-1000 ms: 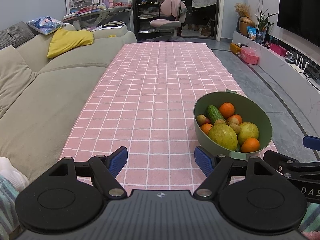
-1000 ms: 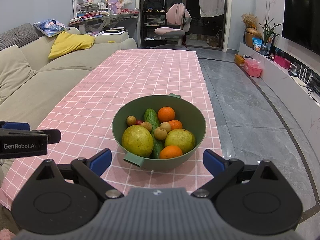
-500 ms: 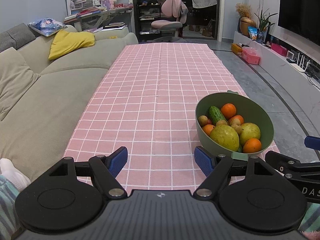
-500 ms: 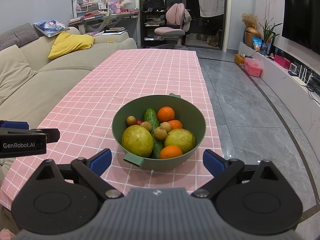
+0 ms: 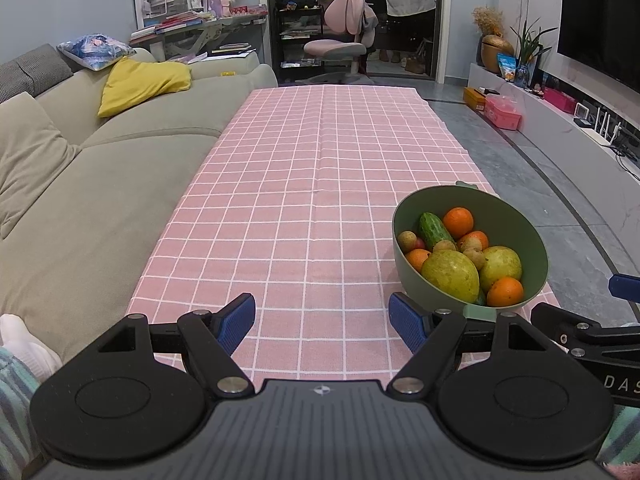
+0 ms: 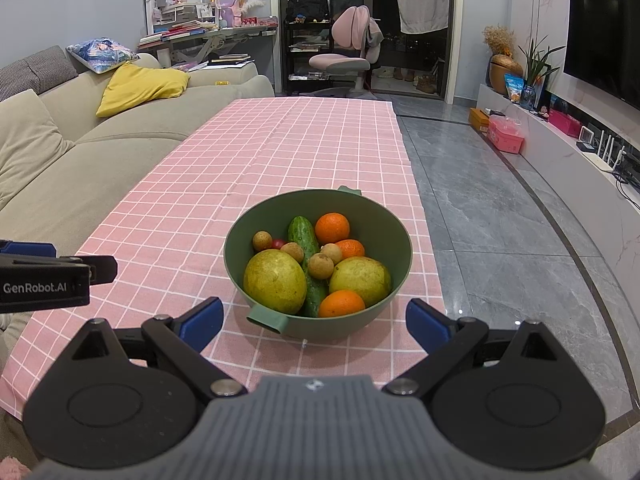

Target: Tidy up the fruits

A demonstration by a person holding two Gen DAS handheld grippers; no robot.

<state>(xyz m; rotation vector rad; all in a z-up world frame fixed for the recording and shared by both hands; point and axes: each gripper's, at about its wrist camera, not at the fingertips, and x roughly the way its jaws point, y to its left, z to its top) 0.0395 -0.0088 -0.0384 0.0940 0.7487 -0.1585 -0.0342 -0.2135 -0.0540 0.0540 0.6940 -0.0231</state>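
Note:
A green bowl (image 6: 394,240) stands near the front right of the pink checked tablecloth (image 6: 240,168). It holds two yellow-green pears (image 6: 274,280), a cucumber (image 6: 304,236), several oranges (image 6: 332,227) and several small brown fruits (image 6: 262,241). The bowl also shows in the left wrist view (image 5: 532,240). My right gripper (image 6: 314,322) is open and empty, just in front of the bowl. My left gripper (image 5: 322,322) is open and empty over the cloth, left of the bowl.
A beige sofa (image 5: 80,184) with a yellow cushion (image 5: 144,82) runs along the table's left side. Grey tiled floor (image 6: 500,220) lies to the right, with a TV unit (image 6: 592,152) along the wall. A pink chair (image 5: 340,40) stands beyond the far end.
The left wrist view has drifted slightly, so the bowl sits a little further right in it. Both grippers stay open and the fruit has not moved.

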